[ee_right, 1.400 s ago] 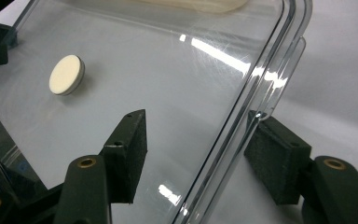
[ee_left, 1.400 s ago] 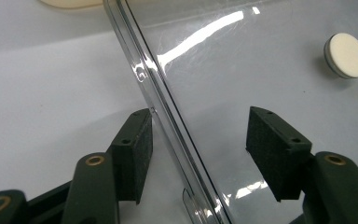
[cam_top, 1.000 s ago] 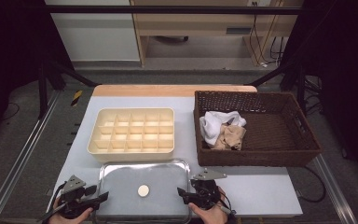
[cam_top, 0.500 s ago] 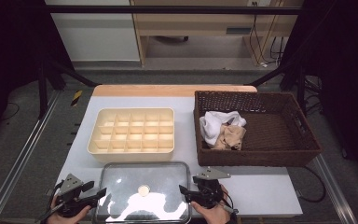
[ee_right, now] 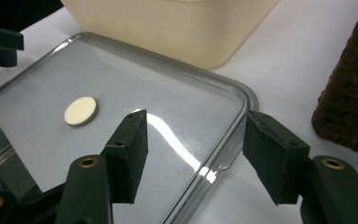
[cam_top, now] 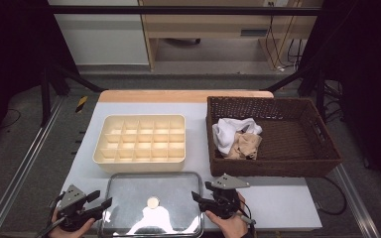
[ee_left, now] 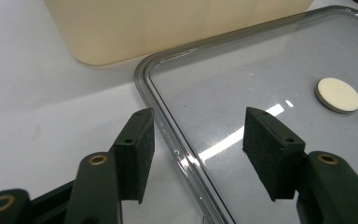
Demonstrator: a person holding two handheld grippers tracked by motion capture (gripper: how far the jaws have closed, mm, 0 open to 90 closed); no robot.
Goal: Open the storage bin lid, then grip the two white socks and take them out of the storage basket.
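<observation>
From above, the clear lid point(cam_top: 151, 204) is lying flat at the table's near edge, just before the cream divided box point(cam_top: 140, 144), the left gripper point(cam_top: 101, 204) and right gripper point(cam_top: 196, 197) flanking it. Along the left gripper view, its jaws are gaping wide, straddling the lid's rim. Along the right gripper view, its jaws are likewise gaping astride the opposite rim, gripping nothing.

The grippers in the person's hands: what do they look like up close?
Each is a black hand-held tool. The left gripper has two black arms with brass-coloured rivets, ending in flat rectangular black pads with small holes. The right gripper looks the same. From above, each carries a grey three-cornered plate on top, and a thin cable trails from the right gripper.
</observation>
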